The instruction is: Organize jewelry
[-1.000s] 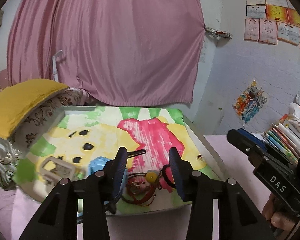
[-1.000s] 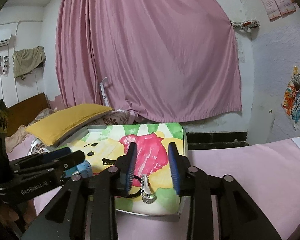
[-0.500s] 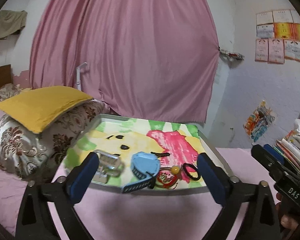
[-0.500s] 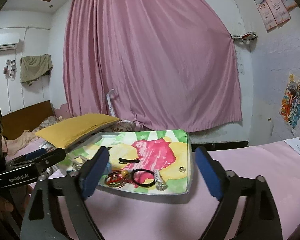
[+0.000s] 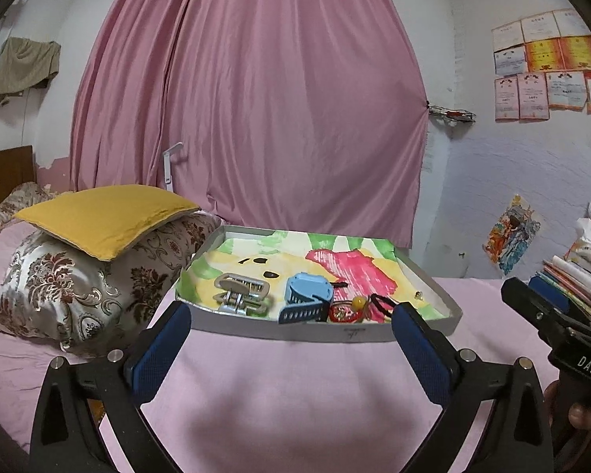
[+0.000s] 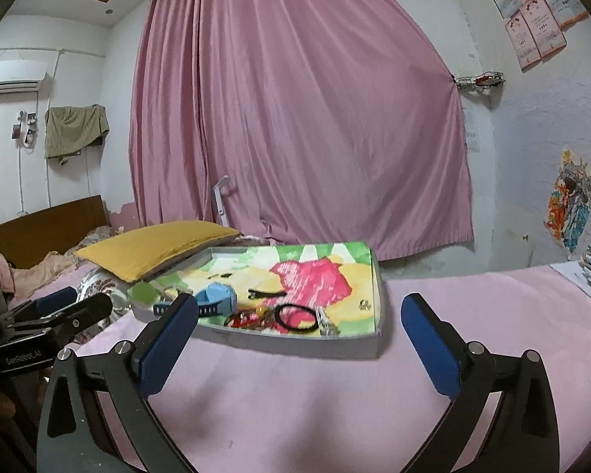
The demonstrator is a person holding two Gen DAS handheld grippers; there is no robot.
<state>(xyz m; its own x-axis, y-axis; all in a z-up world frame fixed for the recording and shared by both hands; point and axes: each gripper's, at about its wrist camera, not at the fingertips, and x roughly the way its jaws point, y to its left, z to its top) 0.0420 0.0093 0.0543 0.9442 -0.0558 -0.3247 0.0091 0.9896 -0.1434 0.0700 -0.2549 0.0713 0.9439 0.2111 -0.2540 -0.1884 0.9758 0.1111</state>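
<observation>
Both grippers have backed away from the tray [image 5: 366,333]; left gripper [image 5: 291,351] and right gripper [image 6: 300,341] fingers have just been spreading wide, nothing between them, the jewelry lying inside.

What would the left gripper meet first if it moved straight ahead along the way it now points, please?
Probably the near wall of the tray: the open left gripper points slightly downward across bare pink bedsheet toward it. Depth is uncertain.

Tray [image 5: 327,333] on bed [image 5: 295,394], beside pillows [image 5: 78,276]
</observation>
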